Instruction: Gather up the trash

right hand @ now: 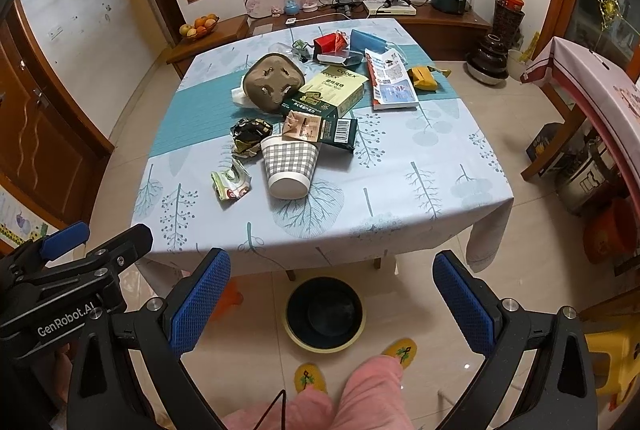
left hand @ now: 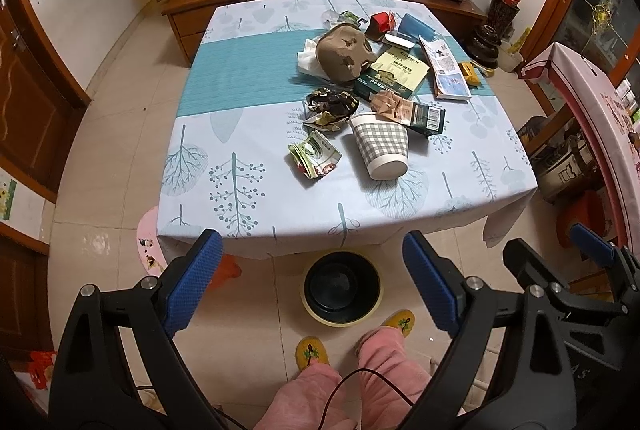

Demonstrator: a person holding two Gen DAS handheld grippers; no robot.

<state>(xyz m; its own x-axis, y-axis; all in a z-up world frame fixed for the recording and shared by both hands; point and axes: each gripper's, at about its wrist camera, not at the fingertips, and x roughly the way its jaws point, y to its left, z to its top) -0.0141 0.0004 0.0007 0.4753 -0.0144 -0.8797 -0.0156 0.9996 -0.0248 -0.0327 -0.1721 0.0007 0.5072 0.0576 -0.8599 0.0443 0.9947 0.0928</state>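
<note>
Trash lies on the table [left hand: 240, 78]: a checked paper cup [left hand: 382, 148] on its side, a crumpled green wrapper [left hand: 314, 159], a dark crumpled wrapper [left hand: 330, 108], a brown paper bag [left hand: 346, 52], a green box [left hand: 394, 74] and a leaflet [left hand: 446, 68]. A black trash bin [left hand: 341, 288] with a yellow rim stands on the floor in front of the table; it also shows in the right wrist view [right hand: 324, 312]. My left gripper [left hand: 312, 282] is open and empty above the floor. My right gripper [right hand: 332, 304] is open and empty beside it.
My feet in yellow slippers [left hand: 312, 350] stand by the bin. A wooden cabinet [left hand: 208, 2] with a fruit bowl lies behind the table. A second covered table [right hand: 600, 86] and boxes stand on the right.
</note>
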